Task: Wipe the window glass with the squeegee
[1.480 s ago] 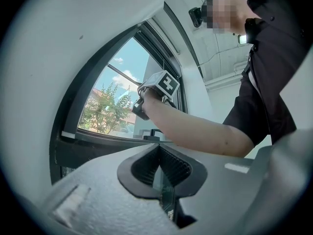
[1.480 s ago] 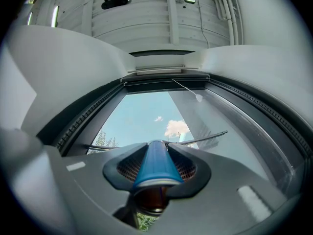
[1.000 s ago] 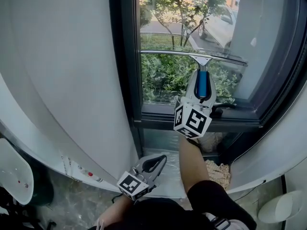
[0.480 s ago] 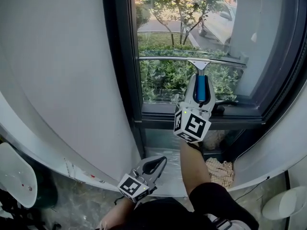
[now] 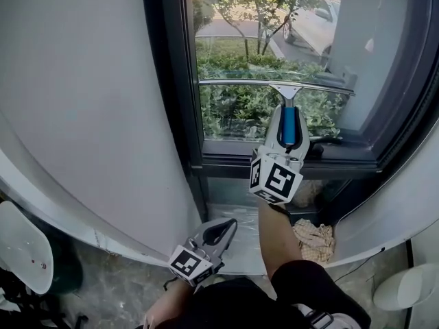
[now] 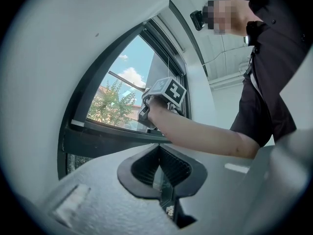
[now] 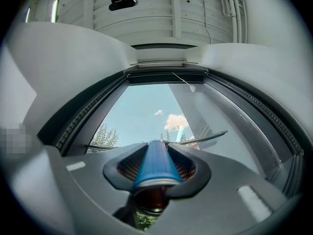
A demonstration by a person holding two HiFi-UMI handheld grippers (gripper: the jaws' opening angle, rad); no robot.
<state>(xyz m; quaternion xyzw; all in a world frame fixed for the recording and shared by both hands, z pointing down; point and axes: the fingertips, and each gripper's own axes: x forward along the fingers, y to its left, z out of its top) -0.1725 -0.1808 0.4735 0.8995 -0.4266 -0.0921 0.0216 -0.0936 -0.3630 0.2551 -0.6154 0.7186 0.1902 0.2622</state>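
Clamping right claw (image 5: 289, 115) on squeegee (image 5: 287, 91) by blue handle (image 5: 289, 129); pressing blade (image 5: 240, 82) crosswise against window glass (image 5: 233, 46), straight ahead of claw, low on pane. Holding left claw (image 5: 218, 233) closed, empty, well below, farther from glass.

The window glass (image 5: 233, 53) lies open toward 12 o'clock, above the squeegee (image 5: 287, 91). At 9 o'clock the dark frame post (image 5: 171, 81) stands right at the blade's left end, with a white wall (image 5: 82, 101) beyond. At 6 o'clock the sill (image 5: 226, 162) lies just below the right gripper (image 5: 288, 114) (clamped on the blue handle). The left gripper (image 5: 221, 230), jaws together, hangs at 7 o'clock, well apart from the glass.
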